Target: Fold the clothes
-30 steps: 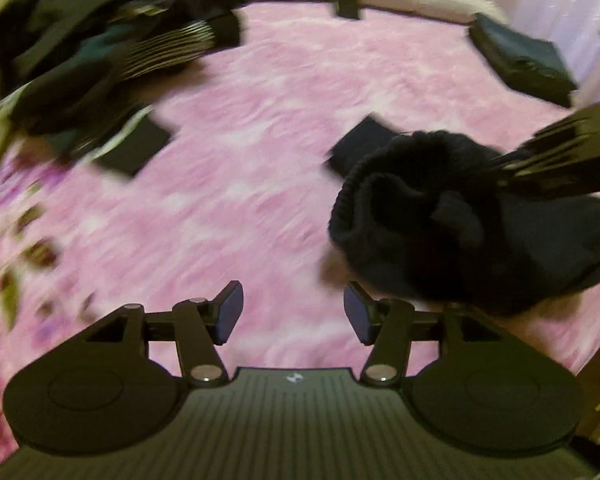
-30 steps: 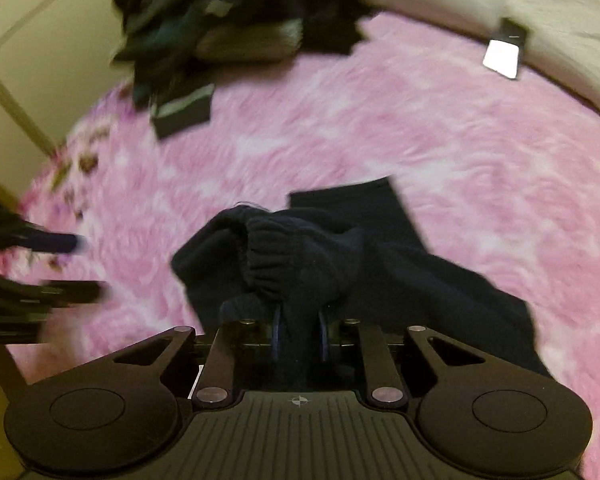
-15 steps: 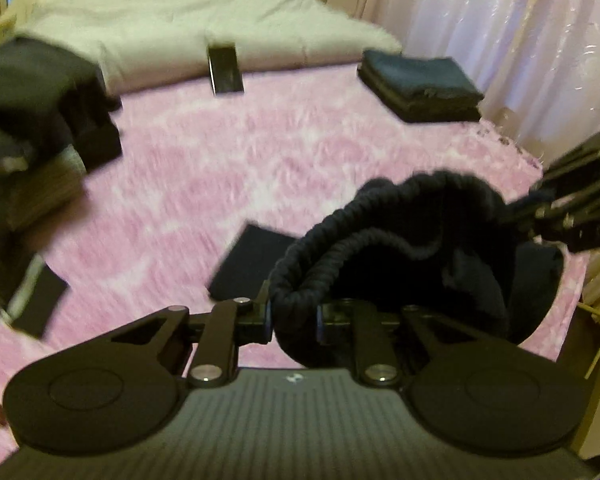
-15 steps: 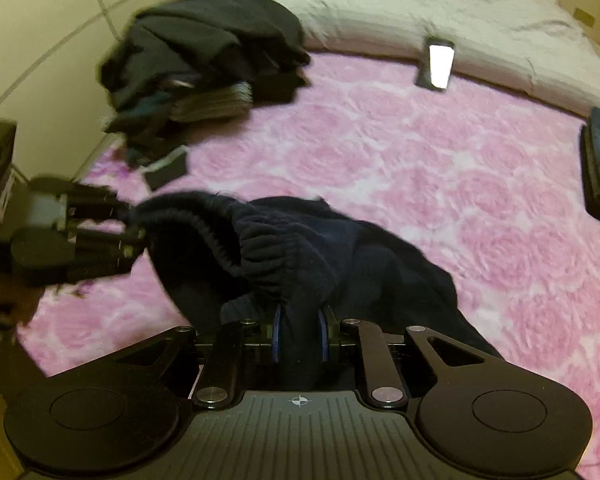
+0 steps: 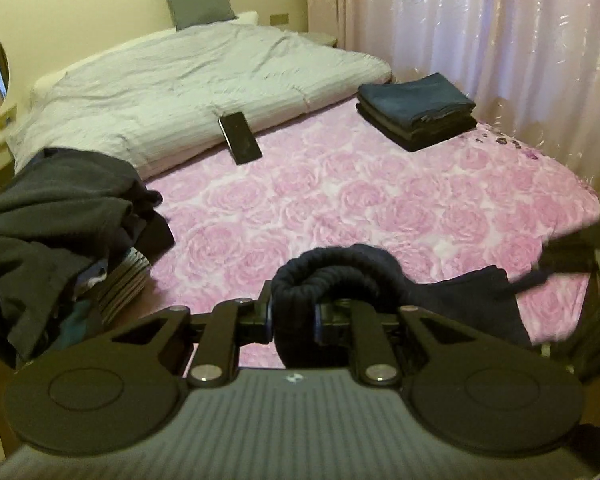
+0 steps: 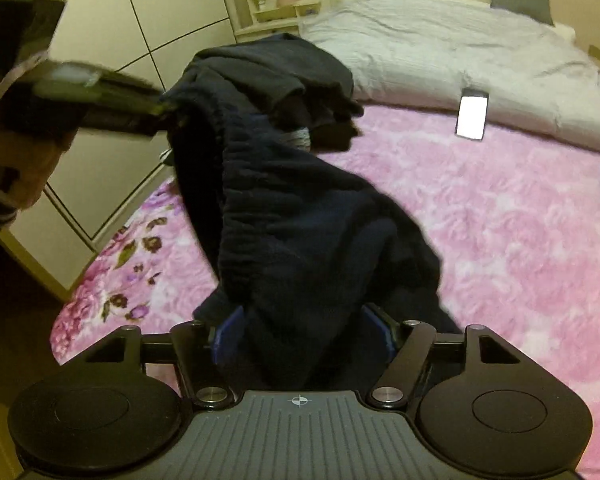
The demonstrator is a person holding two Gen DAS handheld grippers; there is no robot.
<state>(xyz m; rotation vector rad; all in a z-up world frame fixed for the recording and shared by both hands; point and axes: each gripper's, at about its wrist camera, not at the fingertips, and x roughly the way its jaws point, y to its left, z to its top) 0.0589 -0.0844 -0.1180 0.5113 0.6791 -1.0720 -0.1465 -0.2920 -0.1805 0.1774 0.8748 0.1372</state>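
Note:
A dark navy garment with a ribbed waistband (image 5: 340,268) hangs lifted above the pink rose blanket (image 5: 380,208). My left gripper (image 5: 294,316) is shut on the rolled waistband. In the right wrist view the same garment (image 6: 300,208) stretches from the left gripper (image 6: 112,100) at the upper left down to my right gripper (image 6: 304,332). The right jaws are opening: the blue pads (image 6: 228,332) stand apart with fabric draped loosely between them. In the left wrist view the right gripper (image 5: 572,256) is a blur at the right edge.
A heap of unfolded dark clothes (image 5: 52,232) lies at the blanket's left. A folded dark stack (image 5: 416,116) sits at the far right by the curtain (image 5: 500,40). A phone (image 5: 240,138) leans on the grey duvet (image 5: 180,80). Wardrobe doors (image 6: 100,184) stand left of the bed.
Both grippers rose, lifting the garment off the blanket. The left gripper went from open to shut on the waistband. The right jaws, shut on the fabric before, have spread apart.

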